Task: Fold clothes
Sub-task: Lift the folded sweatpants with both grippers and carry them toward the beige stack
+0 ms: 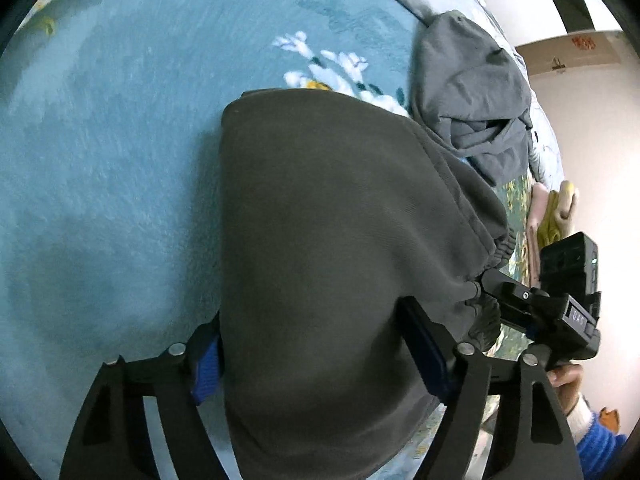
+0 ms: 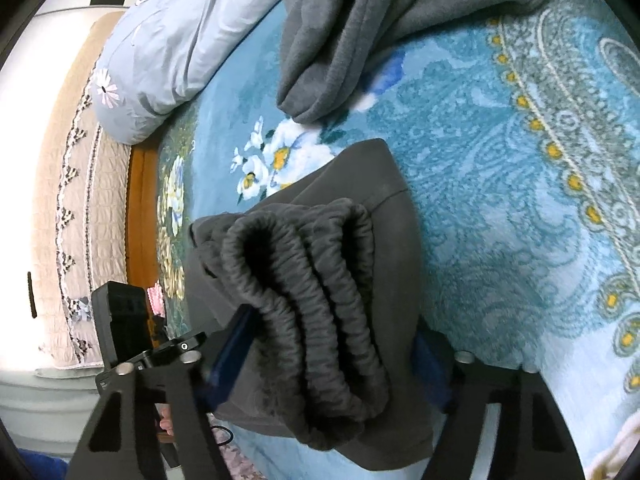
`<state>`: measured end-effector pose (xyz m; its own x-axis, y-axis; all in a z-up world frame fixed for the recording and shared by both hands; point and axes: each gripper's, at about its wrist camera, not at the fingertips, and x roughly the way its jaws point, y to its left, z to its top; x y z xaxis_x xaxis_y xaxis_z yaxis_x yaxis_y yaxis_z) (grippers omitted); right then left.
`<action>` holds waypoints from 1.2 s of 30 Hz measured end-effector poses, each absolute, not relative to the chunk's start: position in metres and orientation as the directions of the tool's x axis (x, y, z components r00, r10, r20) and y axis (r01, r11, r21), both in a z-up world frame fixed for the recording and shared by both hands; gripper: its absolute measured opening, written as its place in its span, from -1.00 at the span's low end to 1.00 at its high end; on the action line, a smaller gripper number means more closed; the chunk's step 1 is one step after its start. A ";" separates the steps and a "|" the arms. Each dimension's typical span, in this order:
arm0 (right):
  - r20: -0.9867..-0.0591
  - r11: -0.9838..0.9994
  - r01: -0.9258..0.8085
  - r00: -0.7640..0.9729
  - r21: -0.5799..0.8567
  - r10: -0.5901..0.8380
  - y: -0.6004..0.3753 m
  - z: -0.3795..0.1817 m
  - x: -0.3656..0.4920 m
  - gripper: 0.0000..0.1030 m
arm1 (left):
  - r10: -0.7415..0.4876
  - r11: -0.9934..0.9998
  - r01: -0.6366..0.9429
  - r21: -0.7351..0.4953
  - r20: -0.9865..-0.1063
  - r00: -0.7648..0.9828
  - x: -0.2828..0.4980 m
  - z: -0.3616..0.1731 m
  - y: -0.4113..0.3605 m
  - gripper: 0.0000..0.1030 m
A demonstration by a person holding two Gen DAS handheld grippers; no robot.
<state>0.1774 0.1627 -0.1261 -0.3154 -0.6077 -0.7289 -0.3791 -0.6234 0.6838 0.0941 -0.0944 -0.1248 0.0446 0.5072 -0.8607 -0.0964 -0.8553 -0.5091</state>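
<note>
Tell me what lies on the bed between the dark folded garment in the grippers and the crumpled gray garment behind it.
Only bare blue floral blanket; the right wrist view shows it between the dark garment and the gray garment.

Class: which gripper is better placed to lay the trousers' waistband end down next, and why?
Right. The right gripper straddles the bunched waistband; the left gripper holds plain trouser cloth.

On my feeds: dark charcoal-grey folded garment (image 1: pixel 320 248), its gathered waistband (image 2: pixel 316 304) the same charcoal. Second garment (image 1: pixel 472 92), lighter slate grey. Blanket (image 2: pixel 500 184): turquoise-blue, white flowers with yellow centres, grey-green paisley border dotted yellow. Pillow (image 2: pixel 176 40): pale blue-grey, one white daisy print. My left gripper (image 1: pixel 316 354) and right gripper (image 2: pixel 332 364): black frames, blue pads.
</note>
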 end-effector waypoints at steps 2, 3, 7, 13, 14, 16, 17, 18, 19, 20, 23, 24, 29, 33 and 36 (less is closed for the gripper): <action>-0.723 -0.622 -0.370 -0.324 0.690 -0.610 0.163 -0.118 0.180 0.25 | 0.499 -0.859 -0.119 -0.498 -0.866 0.026 0.096 -0.115 -0.091 0.45; -0.720 -0.621 -0.365 -0.328 0.693 -0.611 0.163 -0.115 0.182 0.24 | 0.493 -0.861 -0.131 -0.491 -0.870 0.016 0.097 -0.110 -0.089 0.42; -0.708 -0.618 -0.346 -0.345 0.706 -0.616 0.163 -0.099 0.188 0.19 | 0.471 -0.869 -0.179 -0.461 -0.882 -0.011 0.099 -0.086 -0.083 0.41; -0.686 -0.608 -0.321 -0.387 0.727 -0.616 0.172 -0.063 0.211 0.19 | 0.456 -0.868 -0.246 -0.431 -0.888 -0.055 0.116 -0.045 -0.078 0.41; -0.682 -0.605 -0.318 -0.397 0.730 -0.614 0.175 -0.056 0.215 0.19 | 0.455 -0.868 -0.254 -0.427 -0.888 -0.062 0.120 -0.036 -0.076 0.41; -0.675 -0.601 -0.312 -0.415 0.736 -0.610 0.181 -0.041 0.224 0.19 | 0.458 -0.866 -0.267 -0.424 -0.886 -0.078 0.129 -0.019 -0.072 0.41; -0.671 -0.601 -0.307 -0.425 0.738 -0.607 0.185 -0.032 0.228 0.19 | 0.459 -0.864 -0.272 -0.423 -0.884 -0.086 0.134 -0.010 -0.071 0.41; -0.668 -0.601 -0.302 -0.434 0.740 -0.604 0.189 -0.023 0.233 0.19 | 0.461 -0.863 -0.277 -0.422 -0.882 -0.093 0.138 -0.002 -0.067 0.41; -0.666 -0.603 -0.296 -0.441 0.741 -0.602 0.193 -0.015 0.238 0.19 | 0.464 -0.862 -0.282 -0.422 -0.880 -0.099 0.141 0.005 -0.061 0.41; -0.663 -0.604 -0.290 -0.448 0.742 -0.600 0.197 -0.007 0.243 0.19 | 0.466 -0.860 -0.287 -0.422 -0.878 -0.106 0.144 0.013 -0.055 0.41; -0.655 -0.605 -0.278 -0.468 0.746 -0.593 0.207 0.015 0.258 0.19 | 0.474 -0.853 -0.311 -0.419 -0.872 -0.123 0.155 0.035 -0.040 0.41; -0.654 -0.605 -0.277 -0.474 0.747 -0.590 0.210 0.022 0.263 0.19 | 0.477 -0.849 -0.321 -0.419 -0.870 -0.125 0.158 0.042 -0.036 0.41; -0.652 -0.607 -0.284 -0.516 0.742 -0.556 0.223 0.057 0.296 0.19 | 0.496 -0.824 -0.378 -0.421 -0.860 -0.123 0.175 0.074 -0.017 0.41; -0.654 -0.604 -0.311 -0.568 0.733 -0.501 0.228 0.088 0.325 0.19 | 0.530 -0.782 -0.448 -0.432 -0.840 -0.116 0.185 0.099 -0.003 0.41; -0.658 -0.603 -0.340 -0.608 0.722 -0.444 0.232 0.115 0.353 0.19 | 0.560 -0.742 -0.504 -0.443 -0.822 -0.102 0.192 0.115 0.011 0.41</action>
<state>0.3529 0.2322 0.1147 -0.6083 -0.4442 -0.6578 -0.3402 -0.6029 0.7216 0.1916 0.0114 0.1152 -0.1019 0.5604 -0.8219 -0.5035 -0.7416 -0.4433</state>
